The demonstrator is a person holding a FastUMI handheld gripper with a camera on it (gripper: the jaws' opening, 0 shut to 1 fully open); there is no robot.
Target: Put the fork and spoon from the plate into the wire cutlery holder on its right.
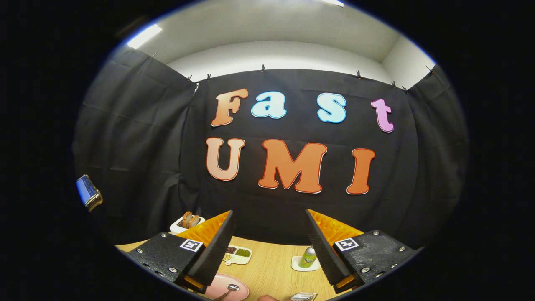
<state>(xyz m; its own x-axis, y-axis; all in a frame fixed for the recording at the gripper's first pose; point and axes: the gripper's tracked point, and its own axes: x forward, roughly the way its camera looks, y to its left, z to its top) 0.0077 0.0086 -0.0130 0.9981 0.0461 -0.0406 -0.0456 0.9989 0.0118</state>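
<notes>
i'm holding the gripper (269, 246) high above the wooden table (271, 267), aimed more at the booth's black cloth wall than at the work. its fingers are spread wide apart with nothing between them.

low down, just beside the left finger on its inner side, i see the pink plate (225, 288). the bowl of the spoon (232, 287) rests on it, the handle running toward me. i can't make out the fork from here. to the right of the plate, near the table's close edge, a bit of shiny metal (304, 296) shows; it may be the wire cutlery holder, but i can't tell for sure.

farther off on the table, a small white divided dish (237, 253) holds dark and green portions, partly hidden by the left finger. a green can (309, 257) stands on a white coaster (297, 264) just inside the right finger. far left sits a white toaster (186, 222) with bread slices in it.
</notes>
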